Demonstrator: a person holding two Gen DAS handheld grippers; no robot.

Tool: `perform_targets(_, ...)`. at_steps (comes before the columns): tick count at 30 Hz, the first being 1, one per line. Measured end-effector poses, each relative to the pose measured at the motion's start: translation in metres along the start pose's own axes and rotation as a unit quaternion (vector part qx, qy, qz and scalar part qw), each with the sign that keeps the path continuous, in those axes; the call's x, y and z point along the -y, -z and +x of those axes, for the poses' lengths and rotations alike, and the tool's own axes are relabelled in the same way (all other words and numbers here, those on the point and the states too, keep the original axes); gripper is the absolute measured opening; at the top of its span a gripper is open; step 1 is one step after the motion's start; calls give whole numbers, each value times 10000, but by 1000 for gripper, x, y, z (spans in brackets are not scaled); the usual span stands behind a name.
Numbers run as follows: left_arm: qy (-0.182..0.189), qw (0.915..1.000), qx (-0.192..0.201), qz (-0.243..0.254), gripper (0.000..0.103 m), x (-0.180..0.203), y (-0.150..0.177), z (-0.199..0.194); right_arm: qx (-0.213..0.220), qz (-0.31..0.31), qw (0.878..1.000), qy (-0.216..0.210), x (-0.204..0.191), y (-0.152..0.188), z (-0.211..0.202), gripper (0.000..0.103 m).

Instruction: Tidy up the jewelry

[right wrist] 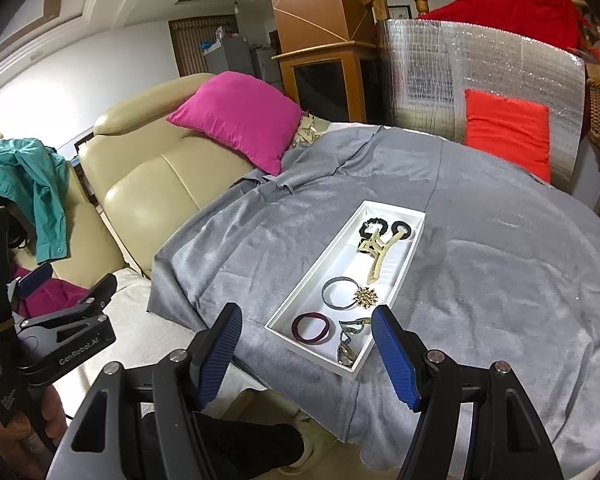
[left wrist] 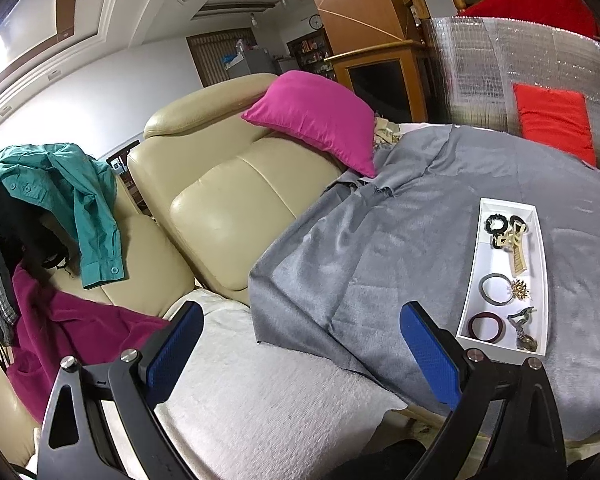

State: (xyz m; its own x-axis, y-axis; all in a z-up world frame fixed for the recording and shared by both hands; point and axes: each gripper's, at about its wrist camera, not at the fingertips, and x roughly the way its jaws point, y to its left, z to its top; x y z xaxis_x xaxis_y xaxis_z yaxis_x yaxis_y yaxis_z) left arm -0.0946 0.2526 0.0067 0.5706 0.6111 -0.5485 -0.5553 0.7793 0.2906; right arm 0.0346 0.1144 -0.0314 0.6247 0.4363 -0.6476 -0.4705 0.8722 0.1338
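A white tray [right wrist: 300, 300] lies on the grey cloth [right wrist: 480, 280] and also shows in the left wrist view [left wrist: 470, 284]. It holds a maroon hair band [right wrist: 311, 327], a grey bangle [right wrist: 339, 293], a gold brooch [right wrist: 366, 297], a watch [right wrist: 347, 350], a cream hair claw [right wrist: 380, 254] and black scrunchies [right wrist: 374, 226]. My right gripper [right wrist: 306, 348] is open and empty, just in front of the tray's near end. My left gripper [left wrist: 300, 348] is open and empty, left of the tray over the cloth's edge; it also shows in the right wrist view [right wrist: 66, 284].
A beige leather sofa [left wrist: 228, 184] stands left of the cloth, with a pink cushion [left wrist: 316, 116], a teal shirt [left wrist: 60, 188] and a magenta garment [left wrist: 60, 328]. A red cushion [right wrist: 508, 132] leans on a silver foil panel [right wrist: 440, 80] at the back.
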Motion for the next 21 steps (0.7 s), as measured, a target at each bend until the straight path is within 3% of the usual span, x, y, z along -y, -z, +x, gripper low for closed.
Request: perform_targets(21,-40,9994,-103,331,98,37,-10,14,-99,257,9995,-121,32,-9,31,71)
